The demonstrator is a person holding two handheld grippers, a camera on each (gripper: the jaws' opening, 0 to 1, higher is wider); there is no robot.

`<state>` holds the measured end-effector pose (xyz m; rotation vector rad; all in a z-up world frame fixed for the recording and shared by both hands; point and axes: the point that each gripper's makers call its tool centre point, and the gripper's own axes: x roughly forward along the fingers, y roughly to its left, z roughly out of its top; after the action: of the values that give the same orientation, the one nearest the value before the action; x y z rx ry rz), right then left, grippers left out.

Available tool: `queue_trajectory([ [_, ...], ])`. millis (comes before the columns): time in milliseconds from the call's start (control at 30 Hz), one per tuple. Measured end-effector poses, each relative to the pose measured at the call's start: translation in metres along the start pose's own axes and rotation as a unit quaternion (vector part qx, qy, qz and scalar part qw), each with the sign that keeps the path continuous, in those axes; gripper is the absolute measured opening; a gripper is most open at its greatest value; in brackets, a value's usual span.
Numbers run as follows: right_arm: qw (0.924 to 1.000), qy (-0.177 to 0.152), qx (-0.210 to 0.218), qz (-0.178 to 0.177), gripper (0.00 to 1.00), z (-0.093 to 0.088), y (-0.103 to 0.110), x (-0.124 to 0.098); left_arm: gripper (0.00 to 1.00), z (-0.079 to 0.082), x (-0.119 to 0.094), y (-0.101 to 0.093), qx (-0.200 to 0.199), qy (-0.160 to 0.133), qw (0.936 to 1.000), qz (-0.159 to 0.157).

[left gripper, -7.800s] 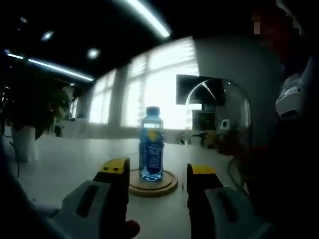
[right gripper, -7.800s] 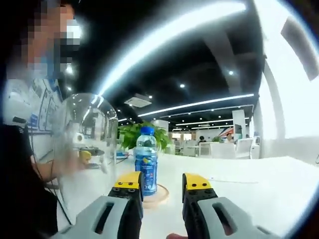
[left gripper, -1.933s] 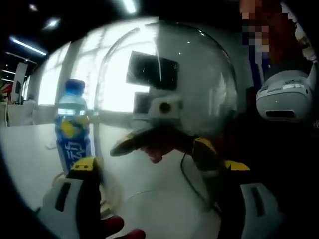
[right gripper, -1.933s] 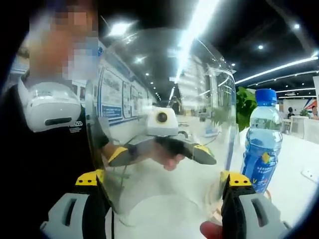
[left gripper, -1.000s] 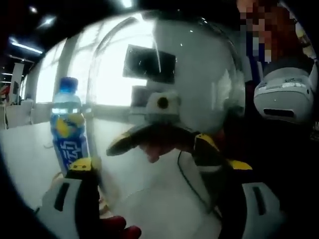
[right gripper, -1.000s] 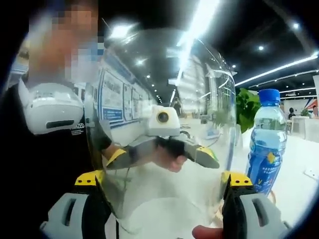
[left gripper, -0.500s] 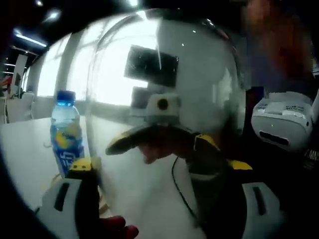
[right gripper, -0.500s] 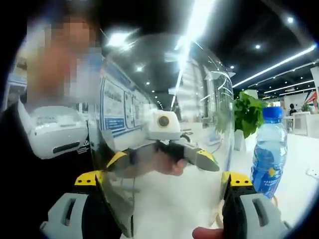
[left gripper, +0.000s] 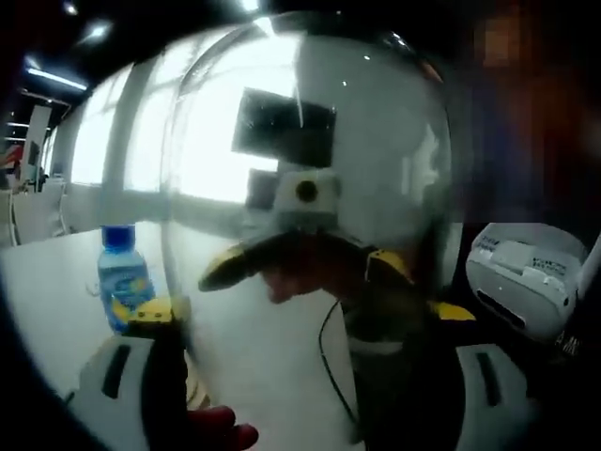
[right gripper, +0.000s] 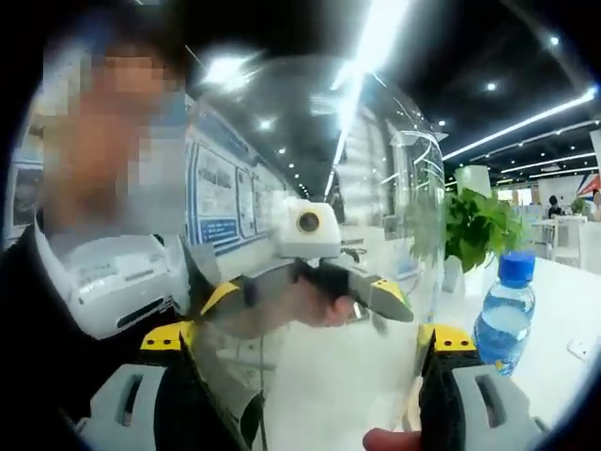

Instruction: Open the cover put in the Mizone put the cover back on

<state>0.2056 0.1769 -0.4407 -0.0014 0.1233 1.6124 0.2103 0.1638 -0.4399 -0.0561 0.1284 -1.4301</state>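
1. Left gripper [left gripper: 305,329]: jaws spread wide, yellow-tipped, one on each side of the clear dome cover [left gripper: 310,188]. Both tips sit against the glass wall, so the cover is pinched between them.
2. Right gripper [right gripper: 305,343]: same setup from the opposite side. Jaws wide apart, yellow tips on either flank of the cover [right gripper: 319,207], clamping it.
3. Each gripper is seen through the glass in the other's view, yellow tips splayed against the far wall, a hand behind it.
4. Cover is held up off the table; its lower rim is not resting on anything visible.
5. Mizone bottle [left gripper: 122,277]: blue cap, blue and yellow label, upright on the white table [left gripper: 47,291]. In the left gripper view it stands low, beside the left jaw, outside the cover. Label text too blurred to read.
6. In the right gripper view the bottle [right gripper: 507,315] stands just beyond the right jaw, outside the cover, on the table [right gripper: 554,348].
7. Green potted plant [right gripper: 474,230] behind the bottle in the right gripper view.
8. Person in dark clothing behind the cover, with a white device [right gripper: 117,282] at the chest; small print on it unreadable.
9. Wall posters behind the person in the right gripper view; text illegible. Bright windows [left gripper: 103,150] behind in the left gripper view.
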Motion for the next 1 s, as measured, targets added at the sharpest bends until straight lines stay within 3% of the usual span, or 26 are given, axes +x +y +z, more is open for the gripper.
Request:
queue_trajectory([
  [233,0.9999,0.003,-0.015,0.000,0.91,0.028,0.007,0.000,0.87,0.027,-0.003,-0.008,0.014,0.004,0.9999,0.002],
  [600,0.9994,-0.020,-0.028,0.000,0.91,0.077,0.008,-0.001,0.87,0.074,-0.006,-0.012,0.027,0.000,0.9996,0.004],
  [1000,0.9984,-0.032,-0.047,0.000,0.91,0.116,-0.006,-0.005,0.87,0.115,-0.008,0.003,0.047,0.000,0.9989,0.007],
])
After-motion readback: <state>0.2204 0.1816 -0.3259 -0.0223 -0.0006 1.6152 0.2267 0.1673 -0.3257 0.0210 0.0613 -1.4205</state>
